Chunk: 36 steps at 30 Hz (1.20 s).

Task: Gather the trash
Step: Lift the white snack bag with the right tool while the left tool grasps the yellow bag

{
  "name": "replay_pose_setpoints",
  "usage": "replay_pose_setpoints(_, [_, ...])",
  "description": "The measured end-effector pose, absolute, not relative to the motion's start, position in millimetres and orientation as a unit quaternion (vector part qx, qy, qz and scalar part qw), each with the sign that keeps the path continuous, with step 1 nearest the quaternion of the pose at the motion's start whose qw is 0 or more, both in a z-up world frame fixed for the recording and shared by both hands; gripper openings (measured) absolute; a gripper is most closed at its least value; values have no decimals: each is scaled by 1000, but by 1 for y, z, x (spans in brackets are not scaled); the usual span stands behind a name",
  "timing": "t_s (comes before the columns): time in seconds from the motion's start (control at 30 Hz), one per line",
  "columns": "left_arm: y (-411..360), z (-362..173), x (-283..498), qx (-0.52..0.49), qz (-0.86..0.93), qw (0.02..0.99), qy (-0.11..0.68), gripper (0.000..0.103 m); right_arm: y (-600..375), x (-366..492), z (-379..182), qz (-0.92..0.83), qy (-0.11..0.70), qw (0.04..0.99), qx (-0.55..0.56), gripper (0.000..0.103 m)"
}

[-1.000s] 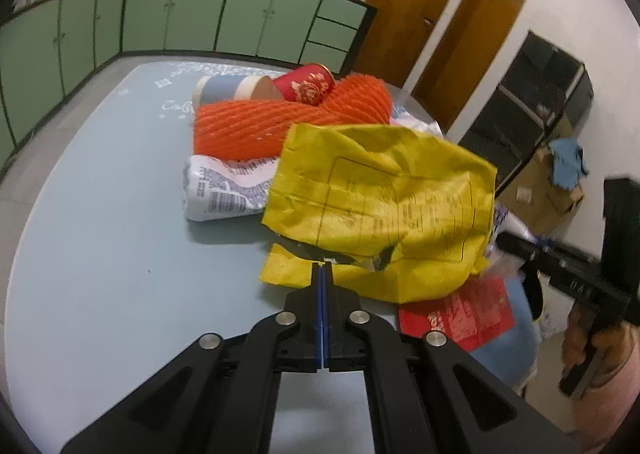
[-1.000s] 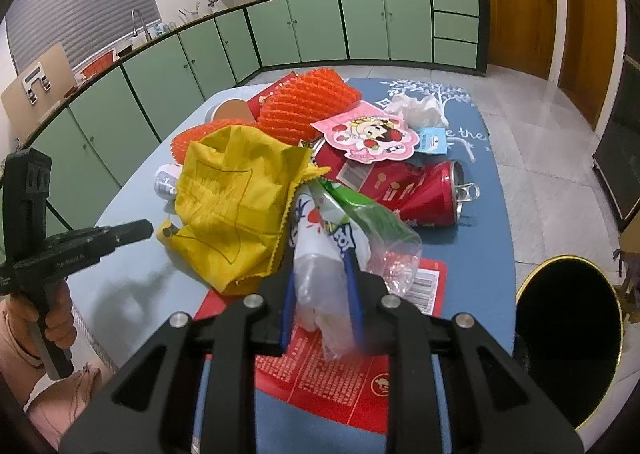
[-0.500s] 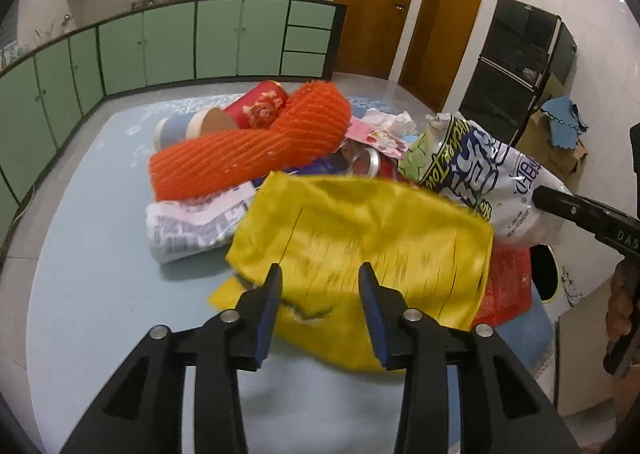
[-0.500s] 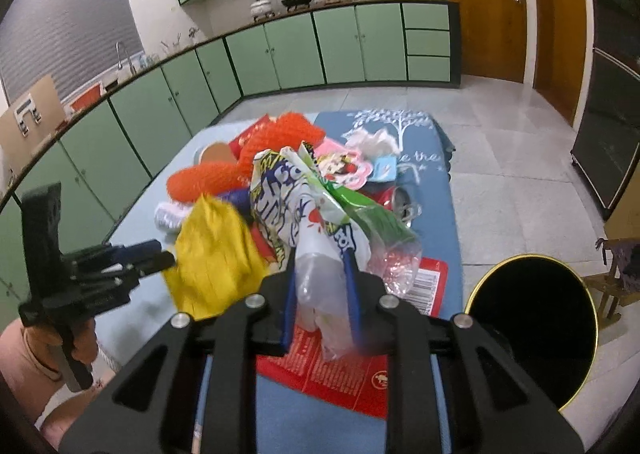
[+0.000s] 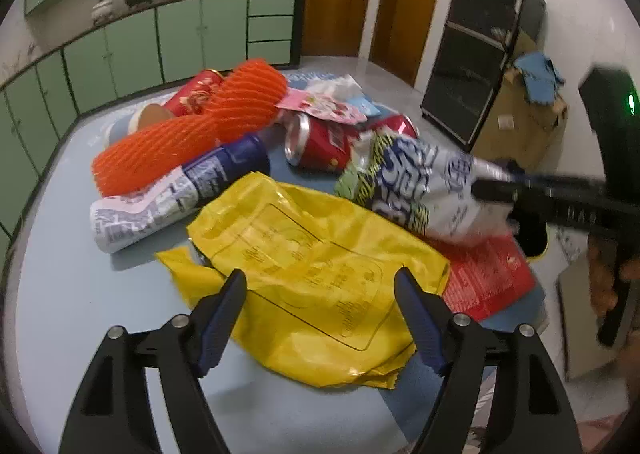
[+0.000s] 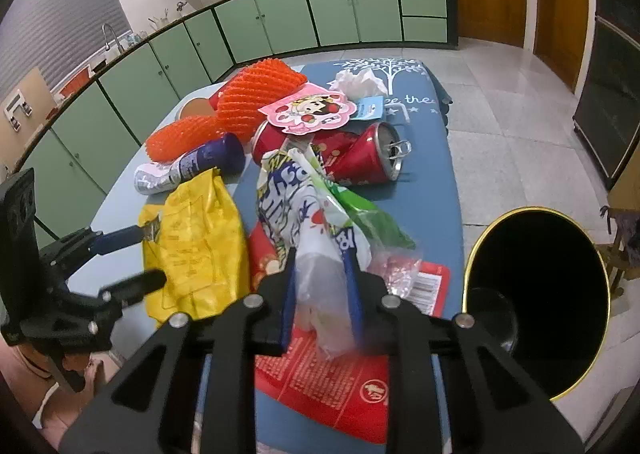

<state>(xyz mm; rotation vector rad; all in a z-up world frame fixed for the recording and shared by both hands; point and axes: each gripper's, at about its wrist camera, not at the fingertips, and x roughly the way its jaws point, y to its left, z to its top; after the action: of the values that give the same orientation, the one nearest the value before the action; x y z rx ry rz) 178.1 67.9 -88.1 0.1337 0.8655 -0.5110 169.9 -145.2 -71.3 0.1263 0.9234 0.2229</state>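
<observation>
- We have the left gripper [image 5: 320, 318] low over the near edge of the surface [image 5: 80, 314], jaws opening, wide apart. The yellow bag [image 5: 316, 274] lies flat between and under them; the pads don't press on it.
- Right gripper [image 6: 322, 294] is clamped on a white-and-blue printed wrapper [image 6: 296, 209], lifted clear of the pile. A green-edged flap of it hangs off to one side.
- Under the wrapper: a red flat packet [image 6: 332, 386] on the surface, partly tucked under the yellow bag.
- Just beside the surface's edge, on the floor: a black bin with a gold rim [image 6: 536, 294], mouth open, near the right gripper.
- Mid-pile: a blue-and-white tube [image 5: 168, 197] on its side, two crushed red cans [image 6: 364, 157].
- Far end: orange foam nets [image 5: 192, 133], a pink cartoon card [image 6: 308, 111], a crumpled tissue [image 6: 358, 81], a red paper cup [image 5: 196, 89].
- Step in hand, as we read it: wrapper is picked and needs to go to the bin; yellow bag looks queued for the left.
- Next move calls for: swing the right over the bin mouth, part the jaws only once the hanging flap is inside the rim.
- Left needs to drop onto a raised fold of the bag; flat film gives little to bite on.
</observation>
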Motion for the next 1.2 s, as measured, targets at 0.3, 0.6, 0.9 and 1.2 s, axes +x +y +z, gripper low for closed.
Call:
replay_pose_setpoints(0.3, [49,-99,162,108,-254,865,418,75,-165,172,-68,91,431,890,116,20])
replay_pose_setpoints(0.6, [17,-98,150,134,-281,858,409,77,-170,172,-76,87,443,884,120,26])
replay_pose_setpoints(0.9, [10,-118,152,173,-225,861,422,74,-172,172,-81,97,446,881,125,27])
replay_pose_setpoints(1.2, [13,-113,136,170,-233,874,391,31,-167,165,-81,115,439,884,111,29])
